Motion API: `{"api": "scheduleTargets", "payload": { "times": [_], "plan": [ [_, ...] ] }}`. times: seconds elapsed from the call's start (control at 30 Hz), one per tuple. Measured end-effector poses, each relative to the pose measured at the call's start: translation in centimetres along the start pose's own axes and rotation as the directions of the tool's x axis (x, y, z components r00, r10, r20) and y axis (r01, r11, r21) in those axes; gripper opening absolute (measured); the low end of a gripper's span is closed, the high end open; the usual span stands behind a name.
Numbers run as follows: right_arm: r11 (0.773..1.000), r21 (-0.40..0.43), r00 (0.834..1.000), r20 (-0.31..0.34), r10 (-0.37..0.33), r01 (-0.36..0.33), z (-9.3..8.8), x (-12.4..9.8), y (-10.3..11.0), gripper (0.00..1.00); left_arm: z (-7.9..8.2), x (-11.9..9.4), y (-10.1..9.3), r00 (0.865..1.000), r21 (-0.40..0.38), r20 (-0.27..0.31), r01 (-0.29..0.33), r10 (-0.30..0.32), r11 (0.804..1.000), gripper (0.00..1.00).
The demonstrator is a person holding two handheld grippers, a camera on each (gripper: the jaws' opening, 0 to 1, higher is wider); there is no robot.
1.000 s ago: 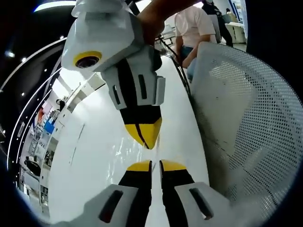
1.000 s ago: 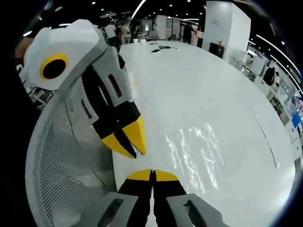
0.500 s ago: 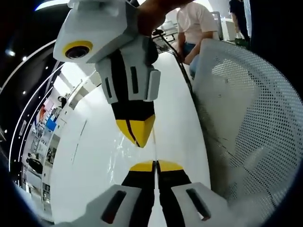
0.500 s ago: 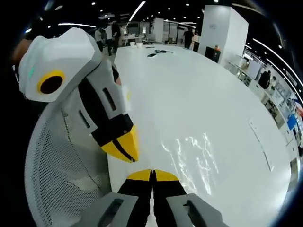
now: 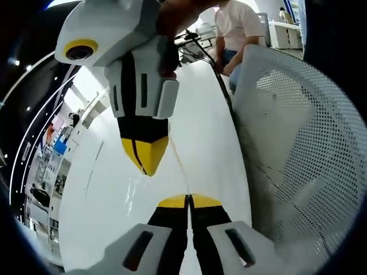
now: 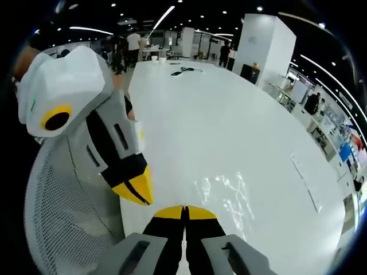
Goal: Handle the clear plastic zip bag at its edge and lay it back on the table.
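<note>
The clear zip bag (image 5: 137, 186) shows as faint glints on the white table (image 5: 103, 217); a thin taut edge of it runs into my left gripper (image 5: 187, 200), whose jaws are shut on it. My right gripper (image 5: 143, 159) hangs from the top of the left gripper view, shut, with the same edge ending at its yellow tips. In the right gripper view the right gripper (image 6: 184, 211) is shut at the bottom. There the left gripper (image 6: 137, 192) comes in from the left, and the bag (image 6: 226, 195) glints on the table (image 6: 229, 126) just beyond.
A white mesh chair back (image 5: 298, 143) stands against the table's edge, also at the left in the right gripper view (image 6: 63, 217). A person in a light shirt (image 5: 238, 28) sits farther along. Dark cables (image 6: 182, 71) lie far down the table, a paper strip (image 6: 304, 180) to the right.
My left jaws closed from a narrow gap to shut. The right gripper then drew away from the left one, leftward in the left gripper view, stretching the thin edge between them.
</note>
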State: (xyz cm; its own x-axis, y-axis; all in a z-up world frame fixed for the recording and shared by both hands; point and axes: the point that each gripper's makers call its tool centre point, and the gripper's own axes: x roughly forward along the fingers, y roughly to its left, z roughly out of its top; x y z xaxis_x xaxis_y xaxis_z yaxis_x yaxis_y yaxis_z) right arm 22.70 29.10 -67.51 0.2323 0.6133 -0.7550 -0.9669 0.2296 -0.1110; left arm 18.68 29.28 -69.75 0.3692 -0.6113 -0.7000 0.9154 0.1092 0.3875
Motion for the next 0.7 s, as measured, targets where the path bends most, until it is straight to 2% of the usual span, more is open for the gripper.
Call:
{"api": "scheduleTargets", "payload": {
  "times": [0.37,0.7],
  "plan": [
    [0.998,0.009,0.994,0.087,-0.065,0.064,1.7,-1.5,-1.7,0.0,-0.1,0.0,0.5,1.0,-0.023,-0.017,-0.013,0.012,1.0,0.0],
    [0.993,0.064,0.982,0.156,-0.11,0.101,2.6,-2.0,-3.3,0.0,-0.1,-0.3,1.1,0.998,-0.009,-0.045,-0.039,0.039,0.999,0.0]
  ]
}}
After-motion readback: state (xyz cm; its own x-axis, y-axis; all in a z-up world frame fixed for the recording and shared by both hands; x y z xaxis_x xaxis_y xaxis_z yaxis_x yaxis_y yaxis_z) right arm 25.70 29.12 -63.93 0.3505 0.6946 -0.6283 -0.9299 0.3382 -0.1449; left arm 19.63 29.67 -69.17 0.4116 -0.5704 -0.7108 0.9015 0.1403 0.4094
